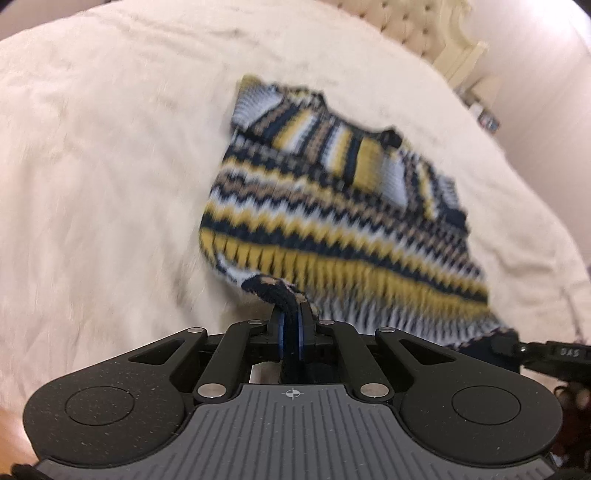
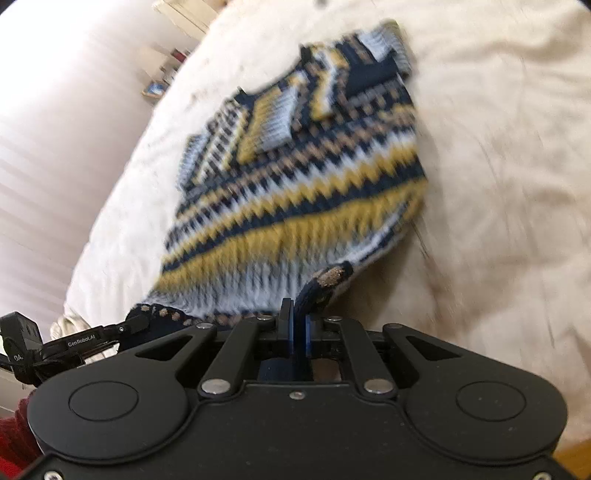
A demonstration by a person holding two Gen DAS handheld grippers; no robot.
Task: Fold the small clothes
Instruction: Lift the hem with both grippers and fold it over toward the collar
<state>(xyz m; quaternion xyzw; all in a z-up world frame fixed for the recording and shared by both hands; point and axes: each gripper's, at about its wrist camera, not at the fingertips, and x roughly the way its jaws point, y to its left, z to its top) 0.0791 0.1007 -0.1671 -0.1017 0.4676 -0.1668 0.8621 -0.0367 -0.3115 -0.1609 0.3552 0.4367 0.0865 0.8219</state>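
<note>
- Cream, fuzzy blanket [image 1: 110, 166] covering the bed, spread to every edge in view; pale tufted headboard [image 1: 417, 26] at the far end in the left wrist view.
- Beyond the bed's far corner, a blurred shelf or side table with small items [image 2: 159, 86], too smeared to name; pale wall or curtain [image 2: 55, 129] along the bed's left side in the right wrist view.
- Knitted sweater [image 1: 332, 206], small, zigzag bands of navy, mustard, pale blue and tan, lying near the middle of the bed, far part on the blanket, near hem raised toward both cameras.
- Sleeves folded in over the chest, pale-blue ribbed cuff [image 2: 391, 44] at the far end.
- Motion blur over the knit and blanket in both views.
- Nothing else lying on the blanket around the garment.
- Left tongs [image 1: 291, 325] closed tight on the navy hem edge, dark knit pinched between the blue pads [image 1: 281, 332], a curl of trim sticking out just above the tips.
- Right tongs [image 2: 297, 325] likewise clamped on the hem at the other near corner, tan-and-navy trim [image 2: 327, 278] rising out from between the pads.
- Each tool visible at the edge of the other's view: right tongs' black body at the lower right of the left wrist view, left tongs' body with a printed label at the lower left of the right wrist view, hem stretched between the two.
- Red sleeve [image 2: 14, 435] at the lower left corner of the right wrist view.
</note>
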